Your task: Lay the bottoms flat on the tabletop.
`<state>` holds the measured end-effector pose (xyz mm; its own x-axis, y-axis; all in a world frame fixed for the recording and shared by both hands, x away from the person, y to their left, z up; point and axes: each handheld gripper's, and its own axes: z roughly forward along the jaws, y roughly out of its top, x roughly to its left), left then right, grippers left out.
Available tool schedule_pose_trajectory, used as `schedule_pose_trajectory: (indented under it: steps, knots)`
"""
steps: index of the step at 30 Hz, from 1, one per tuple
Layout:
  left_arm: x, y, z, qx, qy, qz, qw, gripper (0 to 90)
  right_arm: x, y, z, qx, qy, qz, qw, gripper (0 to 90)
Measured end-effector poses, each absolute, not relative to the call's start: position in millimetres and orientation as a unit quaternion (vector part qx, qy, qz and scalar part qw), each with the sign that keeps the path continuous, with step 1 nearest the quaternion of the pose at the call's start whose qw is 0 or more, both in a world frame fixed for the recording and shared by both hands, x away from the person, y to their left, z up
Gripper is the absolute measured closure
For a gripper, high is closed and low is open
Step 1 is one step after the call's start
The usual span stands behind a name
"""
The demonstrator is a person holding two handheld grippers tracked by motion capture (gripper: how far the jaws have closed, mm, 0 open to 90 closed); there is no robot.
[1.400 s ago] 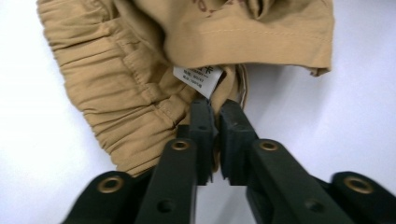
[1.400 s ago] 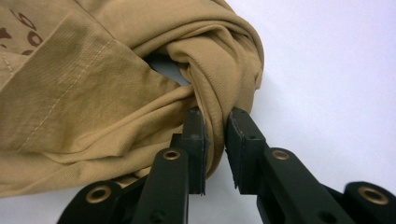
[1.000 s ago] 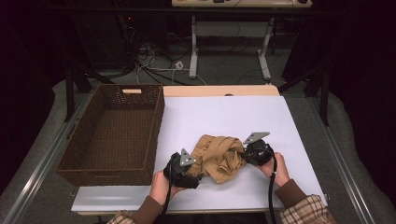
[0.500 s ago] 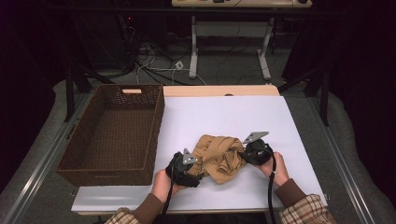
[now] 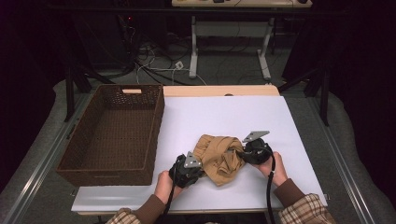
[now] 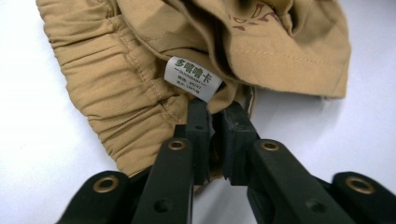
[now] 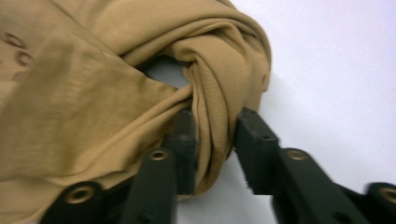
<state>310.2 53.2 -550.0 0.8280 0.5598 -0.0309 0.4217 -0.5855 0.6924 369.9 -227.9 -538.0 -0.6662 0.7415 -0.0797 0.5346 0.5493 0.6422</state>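
The tan garment (image 5: 219,156) lay crumpled on the white table (image 5: 224,116), just to the right of the wicker basket (image 5: 112,133). The left gripper (image 6: 215,133) had just been closing, its jaws narrow and pinching the cloth's edge below the white label (image 6: 194,78). The right gripper (image 7: 212,140) clamped a twisted fold at the garment's far side from the basket

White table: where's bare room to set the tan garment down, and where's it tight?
Free: the far half of the white table, between the wicker basket and the right edge; the basket's inside is empty too. Crowded: the near middle, where the tan garment lies with the left gripper and right gripper clamped on it.
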Motion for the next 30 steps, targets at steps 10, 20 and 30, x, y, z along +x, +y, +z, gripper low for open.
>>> schedule_pose_trajectory:
  steps: [10,20,30]
  knots:
    - [308.7,59.8,-541.5,0.879,0.280,0.102,0.371,87.2,370.1,-229.9,-535.7,0.377,0.857,0.294,0.192,79.2]
    - [311.6,73.7,-533.0,0.860,0.317,0.128,0.380,87.5,371.9,-233.4,-533.1,0.386,0.852,0.281,0.214,79.1]
    - [313.6,75.3,-532.7,0.849,0.326,0.149,0.389,86.2,364.9,-226.9,-529.9,0.358,0.876,0.274,0.169,77.7]
